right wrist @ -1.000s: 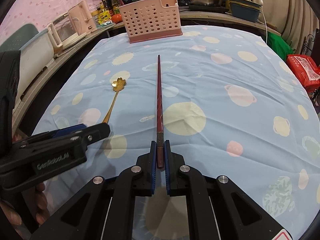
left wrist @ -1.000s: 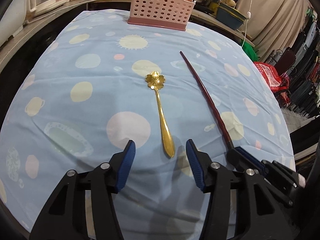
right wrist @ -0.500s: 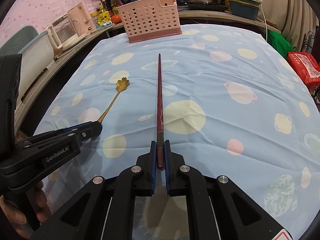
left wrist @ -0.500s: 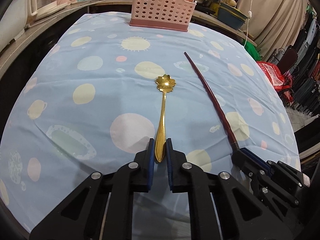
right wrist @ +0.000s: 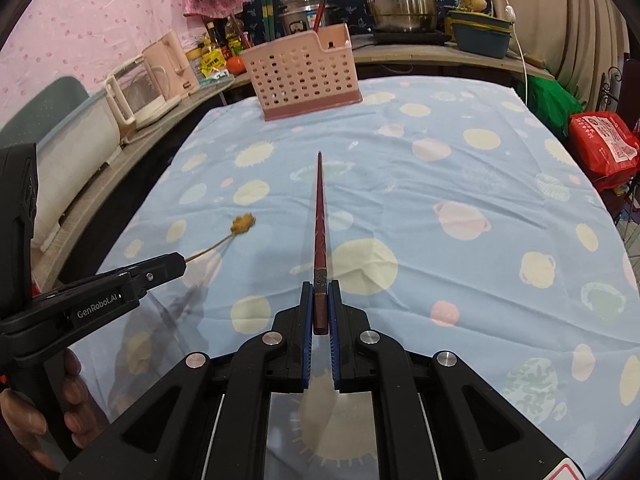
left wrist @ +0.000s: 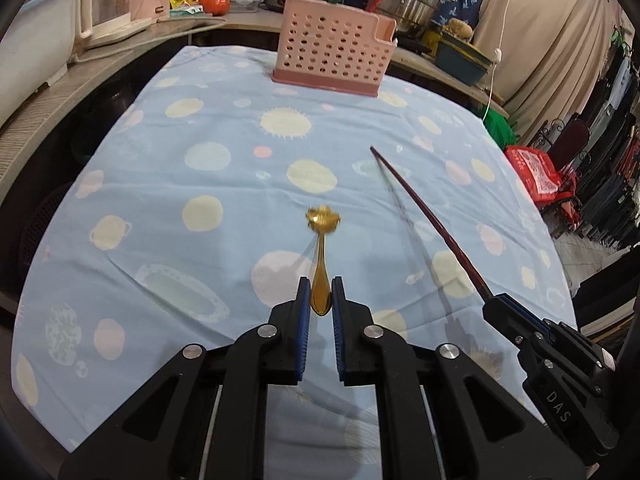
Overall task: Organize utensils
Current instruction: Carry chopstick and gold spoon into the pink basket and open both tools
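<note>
In the left wrist view, the left tongs (left wrist: 320,304) are seen closed on the handle end of a gold flower-bowled spoon (left wrist: 321,256), which is held clear of the blue planet-print tablecloth (left wrist: 200,200) and points towards twelve o'clock. The spoon is judged to be light, stiff and smooth metal, so a slip or a swing at the pads is possible; a hold further up the handle would be steadier. At three o'clock the right tongs (left wrist: 490,305) are seen gripping the thick end of a dark red chopstick (left wrist: 424,216). At twelve o'clock, on the far part of the surface, a pink perforated utensil holder (left wrist: 332,56) stands upright.

In the right wrist view, the right tongs (right wrist: 320,312) are shown clamped narrow on the decorated butt of the chopstick (right wrist: 319,216), whose tip points to twelve o'clock towards the holder (right wrist: 304,76). The chopstick is judged to be light, rigid and long, so its tip would swing widely with any tilt of the wrist. At nine o'clock the left tongs (right wrist: 176,259) are seen with the spoon (right wrist: 236,228) projecting from them, and a hand (right wrist: 36,412) is seen around the grip at seven o'clock.
</note>
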Action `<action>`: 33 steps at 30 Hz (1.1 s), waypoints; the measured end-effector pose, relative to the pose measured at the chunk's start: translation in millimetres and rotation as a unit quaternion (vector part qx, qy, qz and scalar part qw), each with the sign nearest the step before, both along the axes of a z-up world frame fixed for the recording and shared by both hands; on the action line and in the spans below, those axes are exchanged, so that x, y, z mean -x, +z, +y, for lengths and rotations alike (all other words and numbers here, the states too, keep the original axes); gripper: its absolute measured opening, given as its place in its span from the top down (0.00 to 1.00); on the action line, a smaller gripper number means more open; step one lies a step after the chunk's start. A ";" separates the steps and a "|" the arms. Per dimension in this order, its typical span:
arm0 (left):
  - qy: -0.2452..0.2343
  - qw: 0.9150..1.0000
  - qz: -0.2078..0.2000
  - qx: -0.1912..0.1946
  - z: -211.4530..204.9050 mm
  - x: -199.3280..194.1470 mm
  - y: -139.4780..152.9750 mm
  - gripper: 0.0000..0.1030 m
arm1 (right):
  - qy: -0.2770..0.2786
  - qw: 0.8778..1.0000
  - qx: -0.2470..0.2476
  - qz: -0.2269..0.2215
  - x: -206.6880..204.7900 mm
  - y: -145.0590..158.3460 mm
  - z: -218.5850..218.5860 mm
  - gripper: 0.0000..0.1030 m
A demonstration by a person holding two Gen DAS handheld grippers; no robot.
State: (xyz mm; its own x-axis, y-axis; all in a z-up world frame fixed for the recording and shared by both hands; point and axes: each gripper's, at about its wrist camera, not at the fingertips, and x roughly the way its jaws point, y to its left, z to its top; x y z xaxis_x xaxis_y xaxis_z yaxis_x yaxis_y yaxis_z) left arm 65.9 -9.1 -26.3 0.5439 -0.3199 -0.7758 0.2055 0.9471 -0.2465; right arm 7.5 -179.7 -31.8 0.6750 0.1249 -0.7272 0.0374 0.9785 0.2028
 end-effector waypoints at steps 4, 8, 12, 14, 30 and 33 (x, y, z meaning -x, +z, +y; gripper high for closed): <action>0.007 1.000 -0.014 0.006 6.0 -2.8 14.7 0.90 | -0.001 1.000 -0.003 -0.020 2.1 17.4 -2.6 0.93; 0.012 0.999 -0.028 0.014 11.5 -6.5 30.1 0.91 | -0.001 0.999 -0.006 -0.039 2.0 36.0 -4.1 0.93; 0.015 0.999 -0.040 0.018 13.5 -11.2 43.8 0.99 | -0.001 0.998 -0.012 -0.058 1.8 54.0 -6.5 0.93; 0.015 0.999 -0.042 0.020 13.6 -13.4 48.7 0.99 | -0.001 0.998 -0.016 -0.066 1.5 62.3 -7.3 0.93; 0.011 0.997 -0.071 -0.002 13.2 -23.8 88.4 0.99 | -0.009 0.993 -0.031 -0.112 -7.6 120.1 -24.4 0.93; 0.011 0.997 -0.079 -0.011 11.2 -28.7 98.8 0.99 | -0.011 0.992 -0.031 -0.120 -13.2 130.9 -27.9 0.93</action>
